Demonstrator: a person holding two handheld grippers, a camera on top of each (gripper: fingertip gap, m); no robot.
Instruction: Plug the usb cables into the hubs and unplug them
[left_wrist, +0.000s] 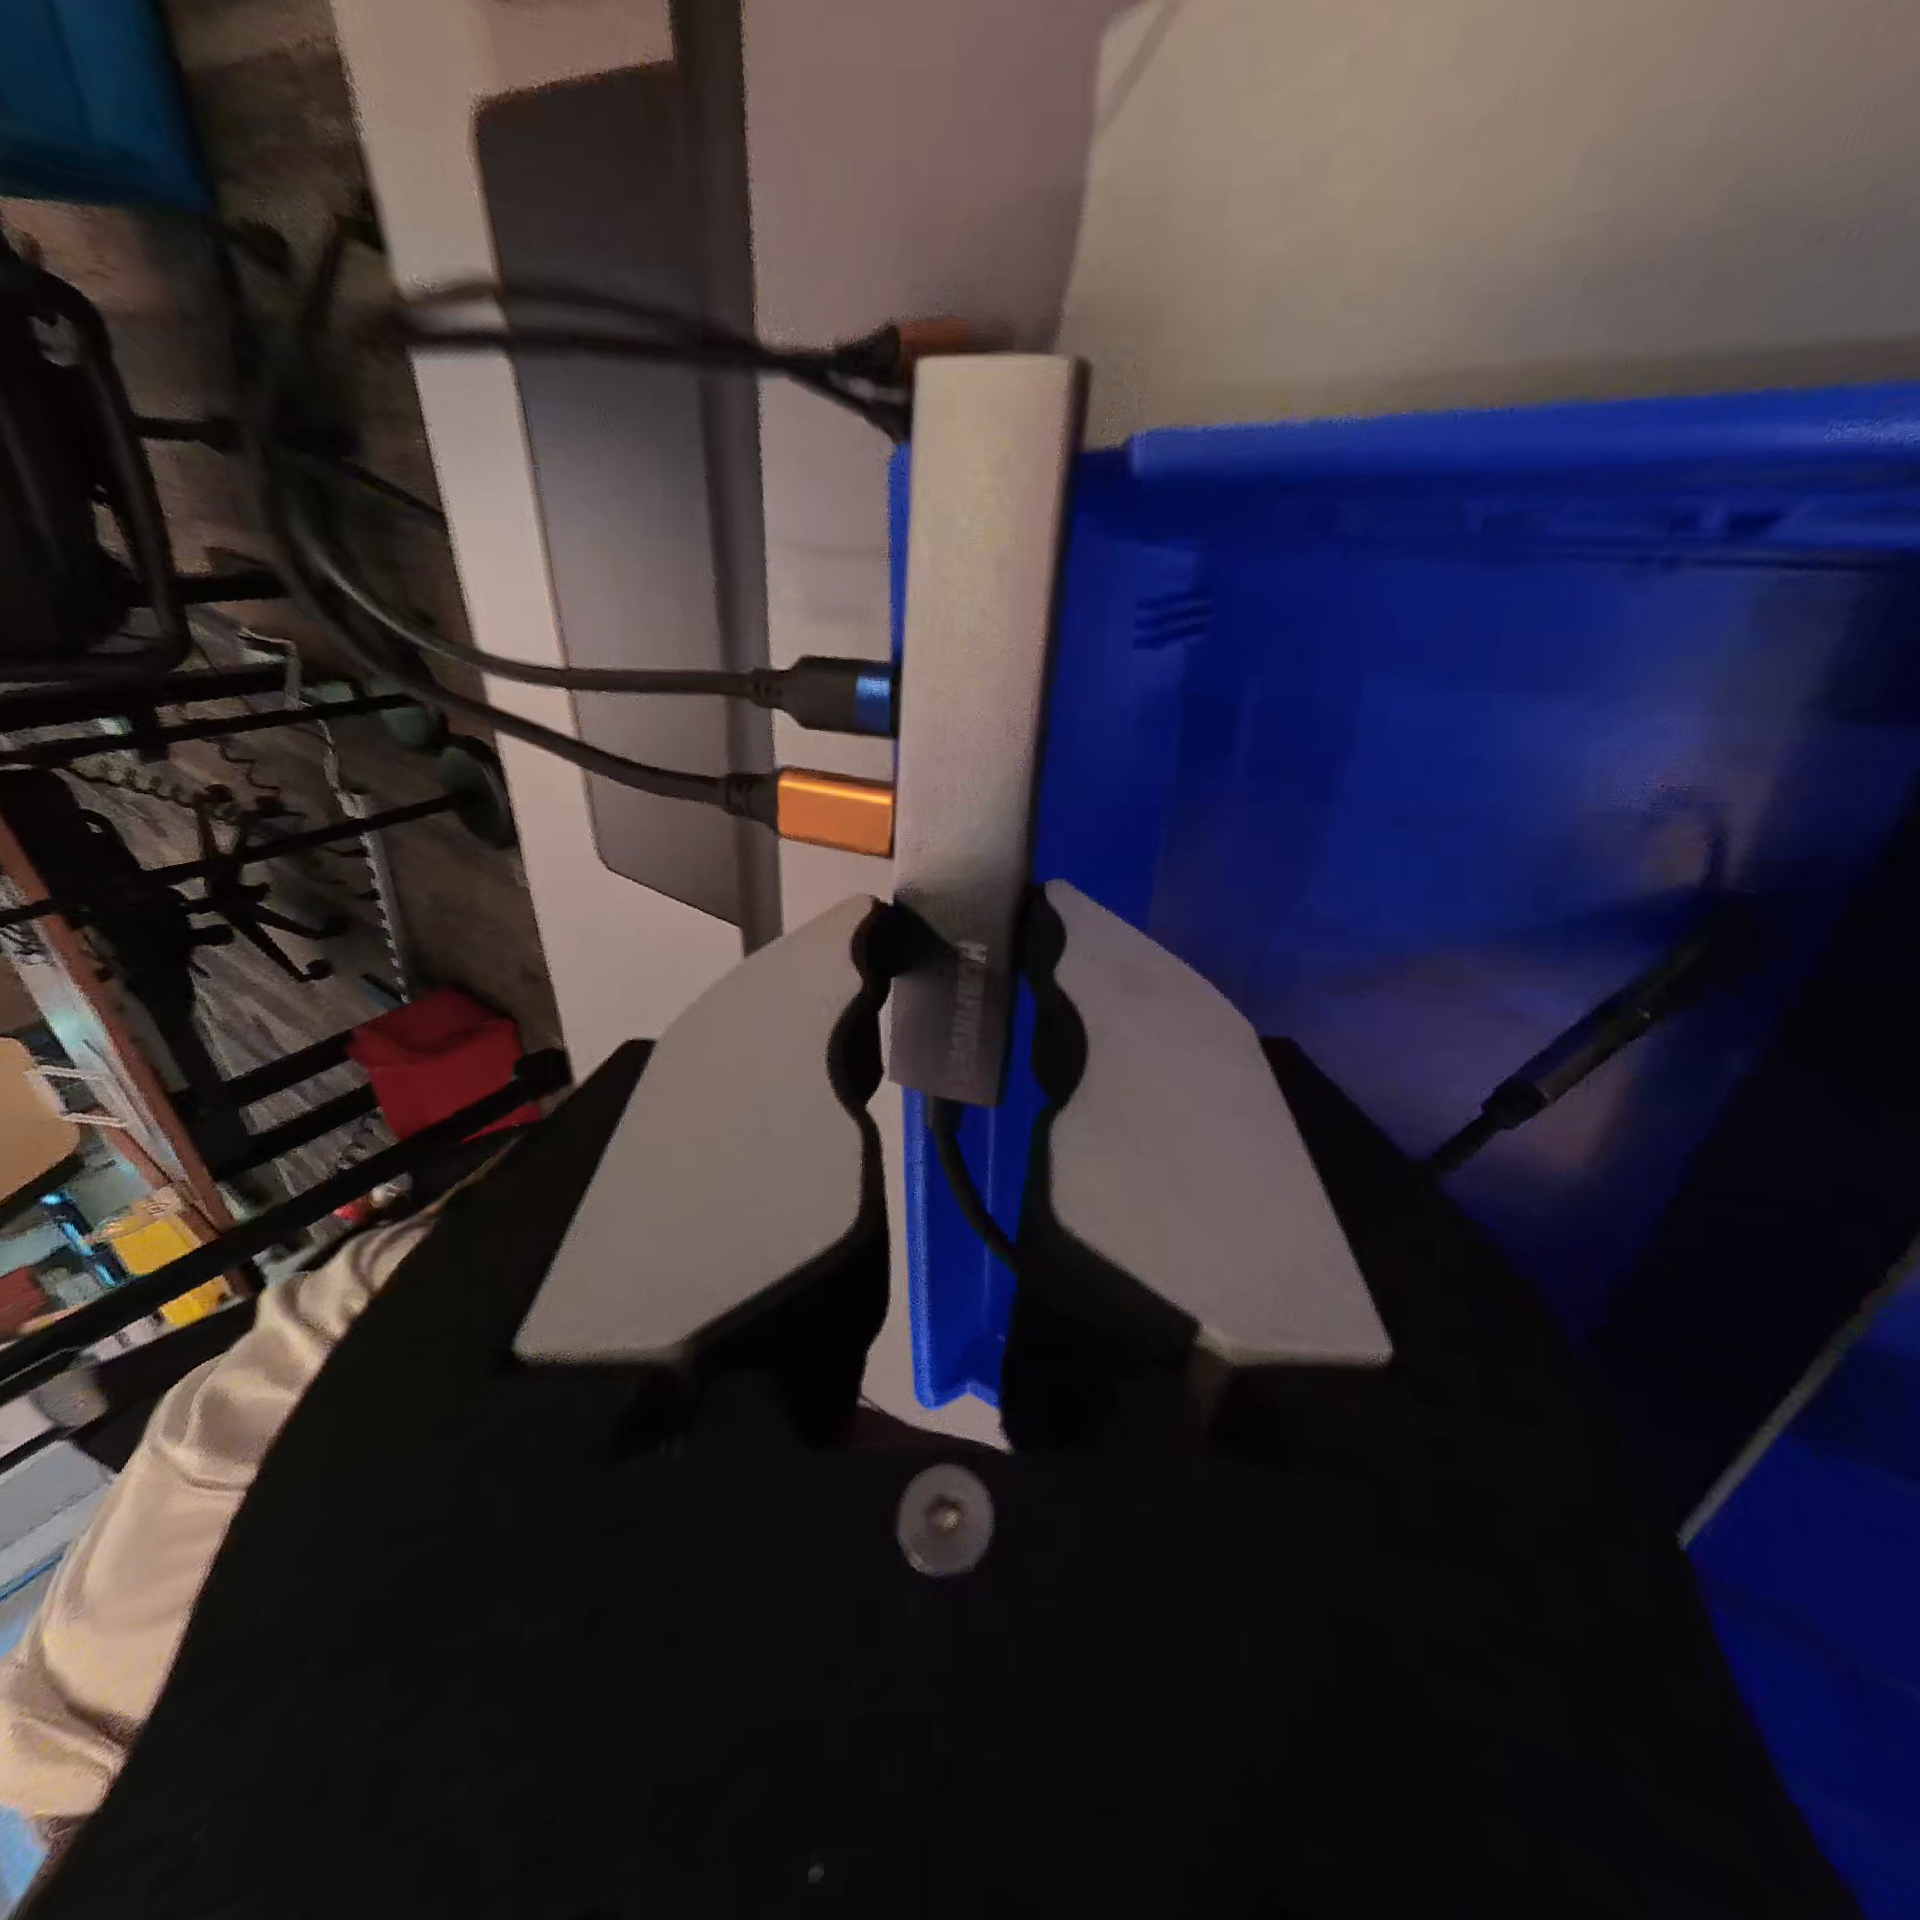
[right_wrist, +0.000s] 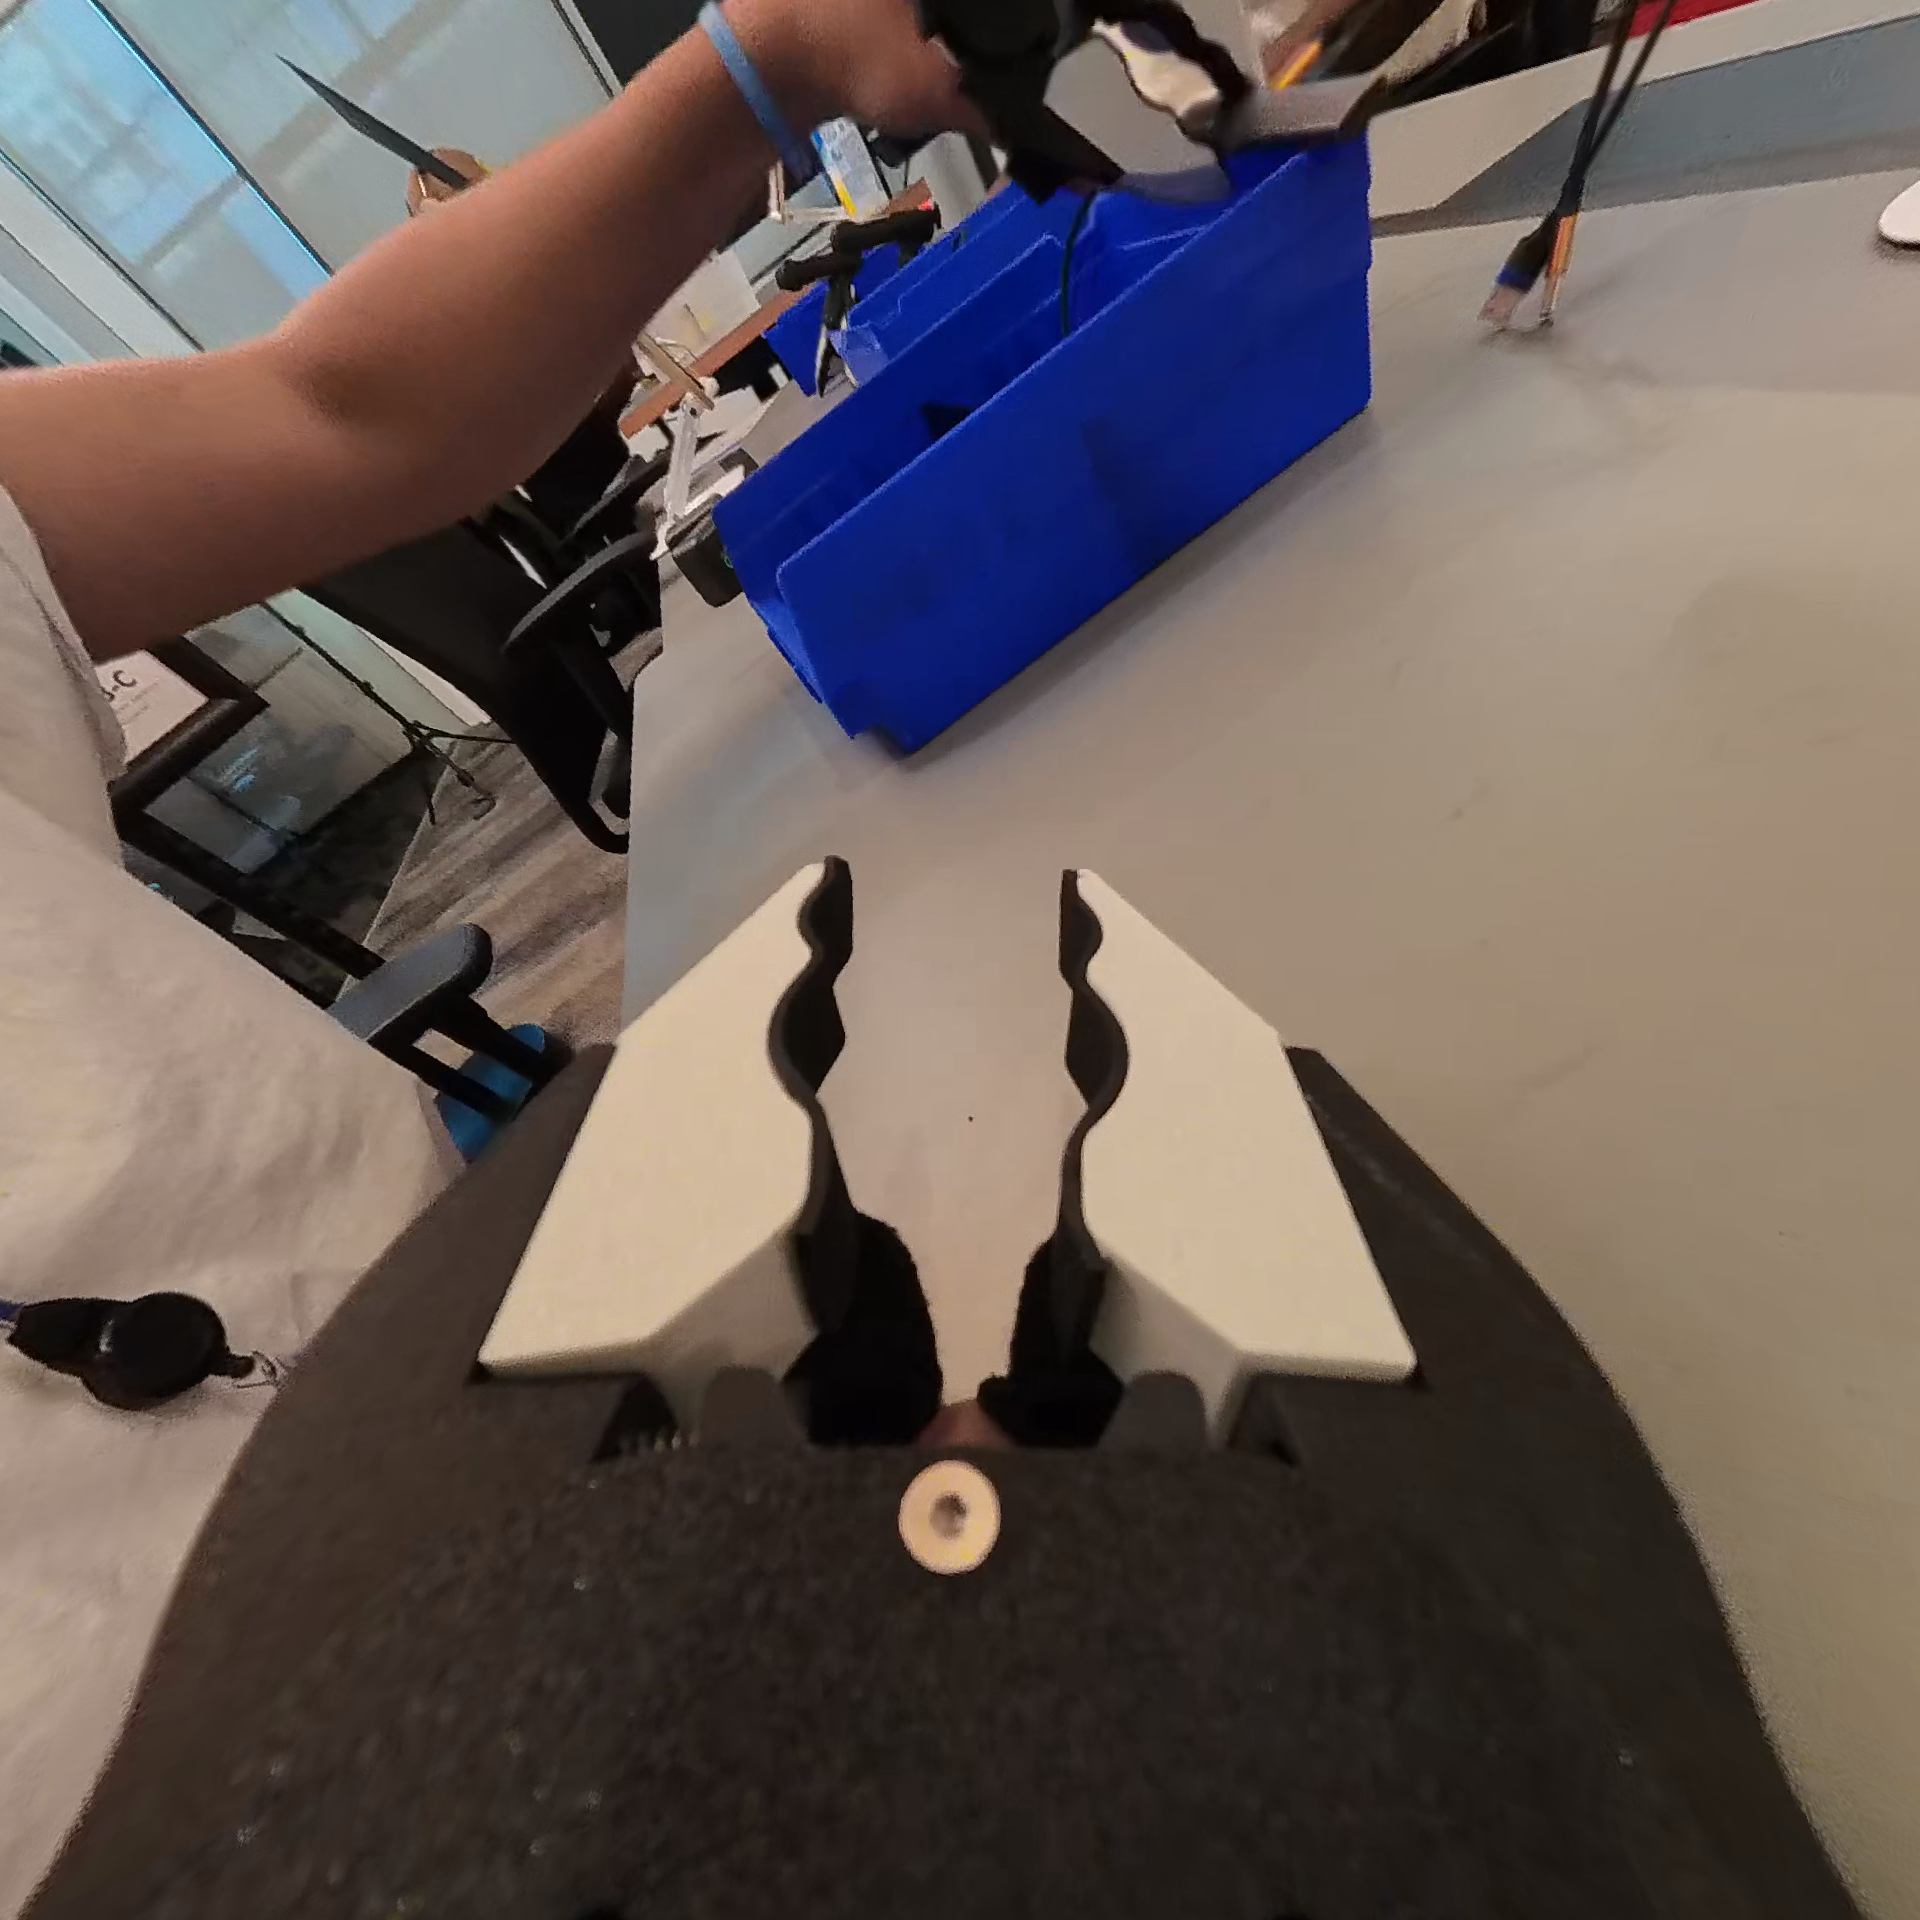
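My left gripper is shut on the near end of a long grey hub and holds it over the rim of a blue plastic bin. A blue-tipped plug and an orange plug sit in the hub's left side, with black cables trailing left. A further dark plug sits at its far end. My right gripper is open and empty, low over the grey table. In the right wrist view the bin stands ahead, with the hub held above its far end.
A person's bare arm reaches across to the far end of the bin. Loose cable plugs hang down to the table at the far right. Office chairs and stands are past the table's left edge. A black cable lies inside the bin. Some 40 centimeters of space lies between my two pairs of fingers.
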